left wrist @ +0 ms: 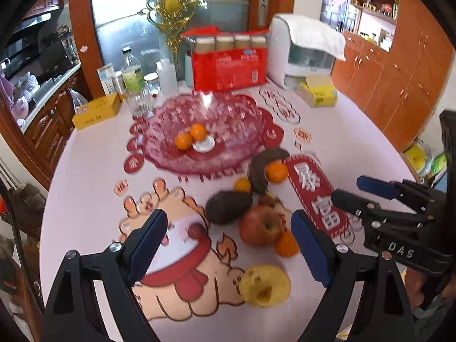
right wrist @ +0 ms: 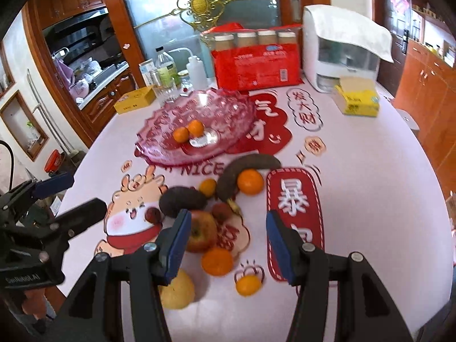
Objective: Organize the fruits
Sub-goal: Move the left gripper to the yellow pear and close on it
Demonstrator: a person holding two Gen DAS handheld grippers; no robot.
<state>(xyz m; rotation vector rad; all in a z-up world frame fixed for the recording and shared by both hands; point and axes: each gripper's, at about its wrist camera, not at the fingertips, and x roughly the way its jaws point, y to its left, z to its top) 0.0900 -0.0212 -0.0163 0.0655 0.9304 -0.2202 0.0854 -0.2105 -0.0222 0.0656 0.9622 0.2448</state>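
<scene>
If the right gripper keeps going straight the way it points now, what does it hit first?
Probably the small orange on the table, which sits between the open right gripper fingers, just in front of the red apple. Depth is hard to judge in this fisheye view.

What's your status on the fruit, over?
Both grippers, left and right, open and empty. Two oranges in pink bowl; remaining fruit loose on table. Nothing blocking.

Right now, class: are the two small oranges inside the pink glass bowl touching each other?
Touching. In the right wrist view the two small oranges sit pressed side by side in the pink glass bowl with no gap between them; the left wrist view shows the same.
</scene>
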